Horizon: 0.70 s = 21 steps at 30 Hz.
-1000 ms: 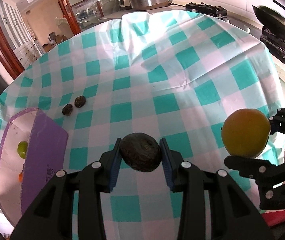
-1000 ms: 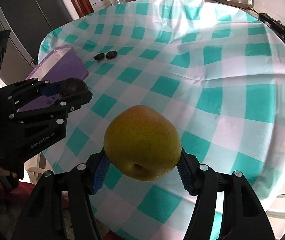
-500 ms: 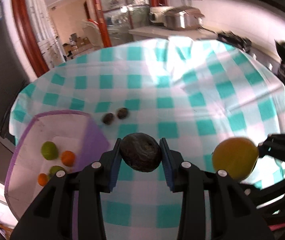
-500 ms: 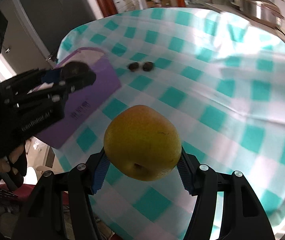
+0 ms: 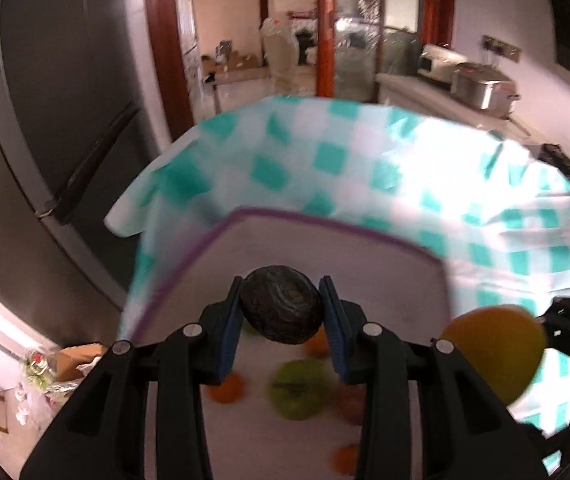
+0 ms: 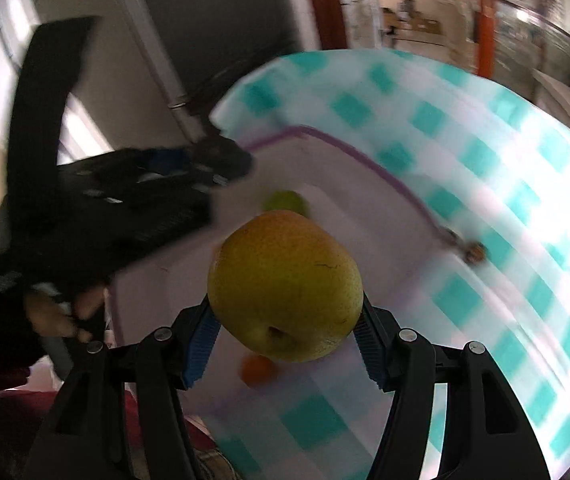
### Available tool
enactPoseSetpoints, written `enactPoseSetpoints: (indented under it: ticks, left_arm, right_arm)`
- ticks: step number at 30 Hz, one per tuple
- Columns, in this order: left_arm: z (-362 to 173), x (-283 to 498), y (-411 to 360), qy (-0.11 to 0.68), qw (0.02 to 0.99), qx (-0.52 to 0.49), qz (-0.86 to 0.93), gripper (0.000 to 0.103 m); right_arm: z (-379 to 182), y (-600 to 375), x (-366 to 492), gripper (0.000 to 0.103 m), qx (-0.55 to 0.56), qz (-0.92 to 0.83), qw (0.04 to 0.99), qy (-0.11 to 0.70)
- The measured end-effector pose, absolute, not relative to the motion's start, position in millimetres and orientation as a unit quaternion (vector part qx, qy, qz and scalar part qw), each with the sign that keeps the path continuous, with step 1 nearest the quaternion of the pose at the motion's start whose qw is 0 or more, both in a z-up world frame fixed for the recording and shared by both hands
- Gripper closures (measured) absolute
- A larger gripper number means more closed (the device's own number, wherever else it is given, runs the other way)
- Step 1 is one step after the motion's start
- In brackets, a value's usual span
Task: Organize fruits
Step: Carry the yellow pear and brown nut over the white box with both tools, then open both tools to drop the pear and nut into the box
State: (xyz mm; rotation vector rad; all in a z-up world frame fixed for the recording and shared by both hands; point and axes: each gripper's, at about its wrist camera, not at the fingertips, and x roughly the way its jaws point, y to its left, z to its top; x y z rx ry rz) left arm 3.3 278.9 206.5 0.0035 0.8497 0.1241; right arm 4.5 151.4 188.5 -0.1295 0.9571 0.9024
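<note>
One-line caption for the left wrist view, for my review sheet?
Left gripper holds a dark fruit above the purple-rimmed box of fruit; the right gripper's pear is alongside.

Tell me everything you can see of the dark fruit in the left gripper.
The dark fruit is roughly oval, near-black to brown, with a wrinkled, matte skin; its kind cannot be told. It is clamped between the blue pads of the left gripper, one on each side, and held in the air above the purple-rimmed box, where blurred green and orange fruits lie below it. Nothing else touches it.
</note>
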Motion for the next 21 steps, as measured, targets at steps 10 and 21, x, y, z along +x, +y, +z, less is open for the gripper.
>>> enactPoseSetpoints:
  ticks: [10, 21]
  left_arm:
    - [161, 29, 365, 0.469, 0.881, -0.006, 0.062, 0.065]
    - [123, 51, 355, 0.526, 0.850, 0.029, 0.006, 0.065]
  right_arm:
    - [166, 249, -14, 0.043, -0.164, 0.454, 0.744, 0.462]
    - [127, 272, -22, 0.073, -0.241, 0.439, 0.703, 0.505]
